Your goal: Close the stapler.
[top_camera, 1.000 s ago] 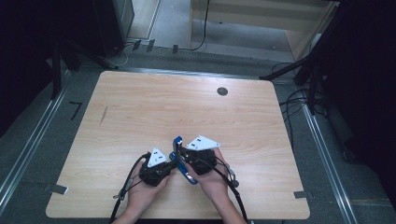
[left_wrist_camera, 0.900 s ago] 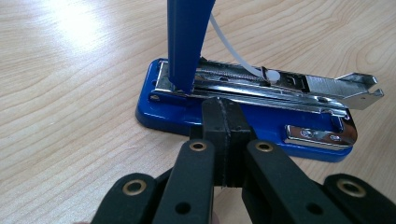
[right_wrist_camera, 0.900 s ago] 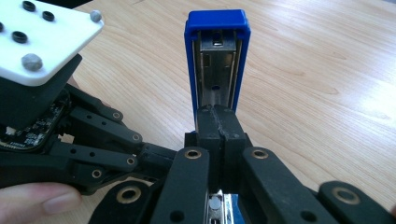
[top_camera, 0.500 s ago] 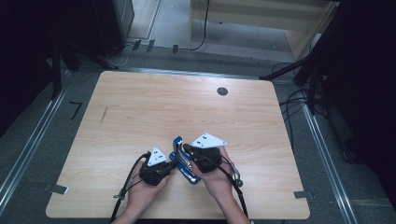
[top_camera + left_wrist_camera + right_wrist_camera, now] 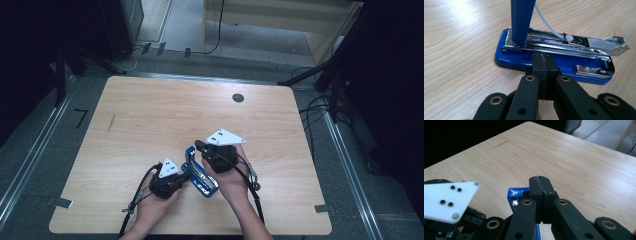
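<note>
A blue stapler [image 5: 201, 176] lies on the wooden table [image 5: 150, 115] near its front edge, in front of the person. Its lid [image 5: 521, 20] stands swung up, baring the metal magazine [image 5: 574, 43] on the blue base [image 5: 509, 60]. My left gripper [image 5: 188, 176] is shut with nothing between its jaws; its tip [image 5: 545, 58] rests against the side of the base. My right gripper [image 5: 198, 145] is also shut and empty, held above the table beside the raised lid's end [image 5: 517, 193].
A dark round grommet [image 5: 238, 98] sits at the table's far right and a thin dark scratch [image 5: 111, 123] at the left. Cables [image 5: 320, 107] and stand legs lie on the floor around the table. The left gripper's white plate [image 5: 447, 200] is close to the right gripper.
The right gripper has risen and drifted a little away from the person. The left gripper and the stapler base have stayed where they were.
</note>
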`<control>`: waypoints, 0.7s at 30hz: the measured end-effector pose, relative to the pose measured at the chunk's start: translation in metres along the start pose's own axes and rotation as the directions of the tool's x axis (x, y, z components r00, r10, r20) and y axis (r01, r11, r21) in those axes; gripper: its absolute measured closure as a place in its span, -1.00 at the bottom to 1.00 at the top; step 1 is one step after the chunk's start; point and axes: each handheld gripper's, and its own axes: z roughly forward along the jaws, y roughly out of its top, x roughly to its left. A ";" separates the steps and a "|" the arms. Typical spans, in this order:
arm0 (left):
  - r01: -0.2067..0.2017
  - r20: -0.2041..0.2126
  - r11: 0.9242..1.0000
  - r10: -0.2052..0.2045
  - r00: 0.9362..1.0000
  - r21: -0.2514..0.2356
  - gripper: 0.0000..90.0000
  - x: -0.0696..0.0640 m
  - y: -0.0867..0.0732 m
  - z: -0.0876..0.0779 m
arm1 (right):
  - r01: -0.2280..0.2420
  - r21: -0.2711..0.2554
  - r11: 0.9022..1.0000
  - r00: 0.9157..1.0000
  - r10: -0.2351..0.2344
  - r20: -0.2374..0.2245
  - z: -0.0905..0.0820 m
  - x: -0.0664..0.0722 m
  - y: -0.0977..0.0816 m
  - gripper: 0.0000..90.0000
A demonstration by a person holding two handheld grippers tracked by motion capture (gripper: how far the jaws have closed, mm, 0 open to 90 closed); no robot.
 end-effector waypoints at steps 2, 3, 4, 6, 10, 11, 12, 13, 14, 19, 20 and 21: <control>-0.004 -0.005 1.000 0.004 1.000 0.003 1.00 0.000 0.000 0.000 | 0.002 -0.001 1.000 1.000 -0.002 -0.003 0.002 0.003 0.003 1.00; -0.004 -0.003 1.000 0.004 1.000 0.001 1.00 0.000 0.000 0.000 | 0.007 0.000 1.000 1.000 -0.007 -0.005 0.003 0.004 0.004 1.00; -0.006 -0.004 1.000 0.006 1.000 0.003 1.00 0.000 0.000 0.000 | 0.013 -0.001 1.000 1.000 -0.013 -0.008 0.005 0.006 0.006 1.00; -0.005 -0.003 1.000 0.005 1.000 0.004 1.00 0.000 0.000 0.000 | 0.015 -0.004 1.000 1.000 -0.015 -0.013 0.007 0.009 0.008 1.00; -0.012 0.010 1.000 0.012 1.000 0.004 1.00 -0.001 0.000 0.000 | 0.035 0.007 0.999 0.999 -0.035 -0.021 0.011 0.014 0.008 1.00; -0.016 0.010 1.000 0.016 1.000 0.005 1.00 -0.001 0.000 0.000 | 0.045 0.013 0.999 0.999 -0.044 -0.022 0.012 0.015 0.007 1.00; -0.019 0.008 1.000 0.018 1.000 0.007 1.00 -0.001 0.000 0.000 | 0.051 0.017 0.999 0.998 -0.051 -0.025 0.011 0.015 0.006 1.00; -0.018 0.010 1.000 0.018 1.000 0.006 1.00 -0.001 0.000 0.000 | 0.055 0.020 0.998 0.998 -0.054 -0.025 0.011 0.016 0.006 1.00; -0.016 0.012 1.000 0.016 1.000 0.005 1.00 -0.001 0.000 0.000 | 0.054 0.019 0.998 0.998 -0.054 -0.024 0.011 0.016 0.005 1.00; -0.017 0.012 1.000 0.017 1.000 0.005 1.00 -0.001 0.000 0.000 | 0.055 0.018 0.998 0.998 -0.055 -0.024 0.007 0.016 0.000 1.00; -0.017 0.012 1.000 0.017 1.000 0.004 1.00 -0.001 0.000 0.000 | 0.058 0.019 0.998 0.998 -0.057 -0.025 0.006 0.016 -0.001 1.00; -0.016 0.011 1.000 0.016 1.000 0.004 1.00 -0.001 0.000 0.000 | 0.059 0.022 0.998 0.998 -0.059 -0.025 0.005 0.016 -0.003 1.00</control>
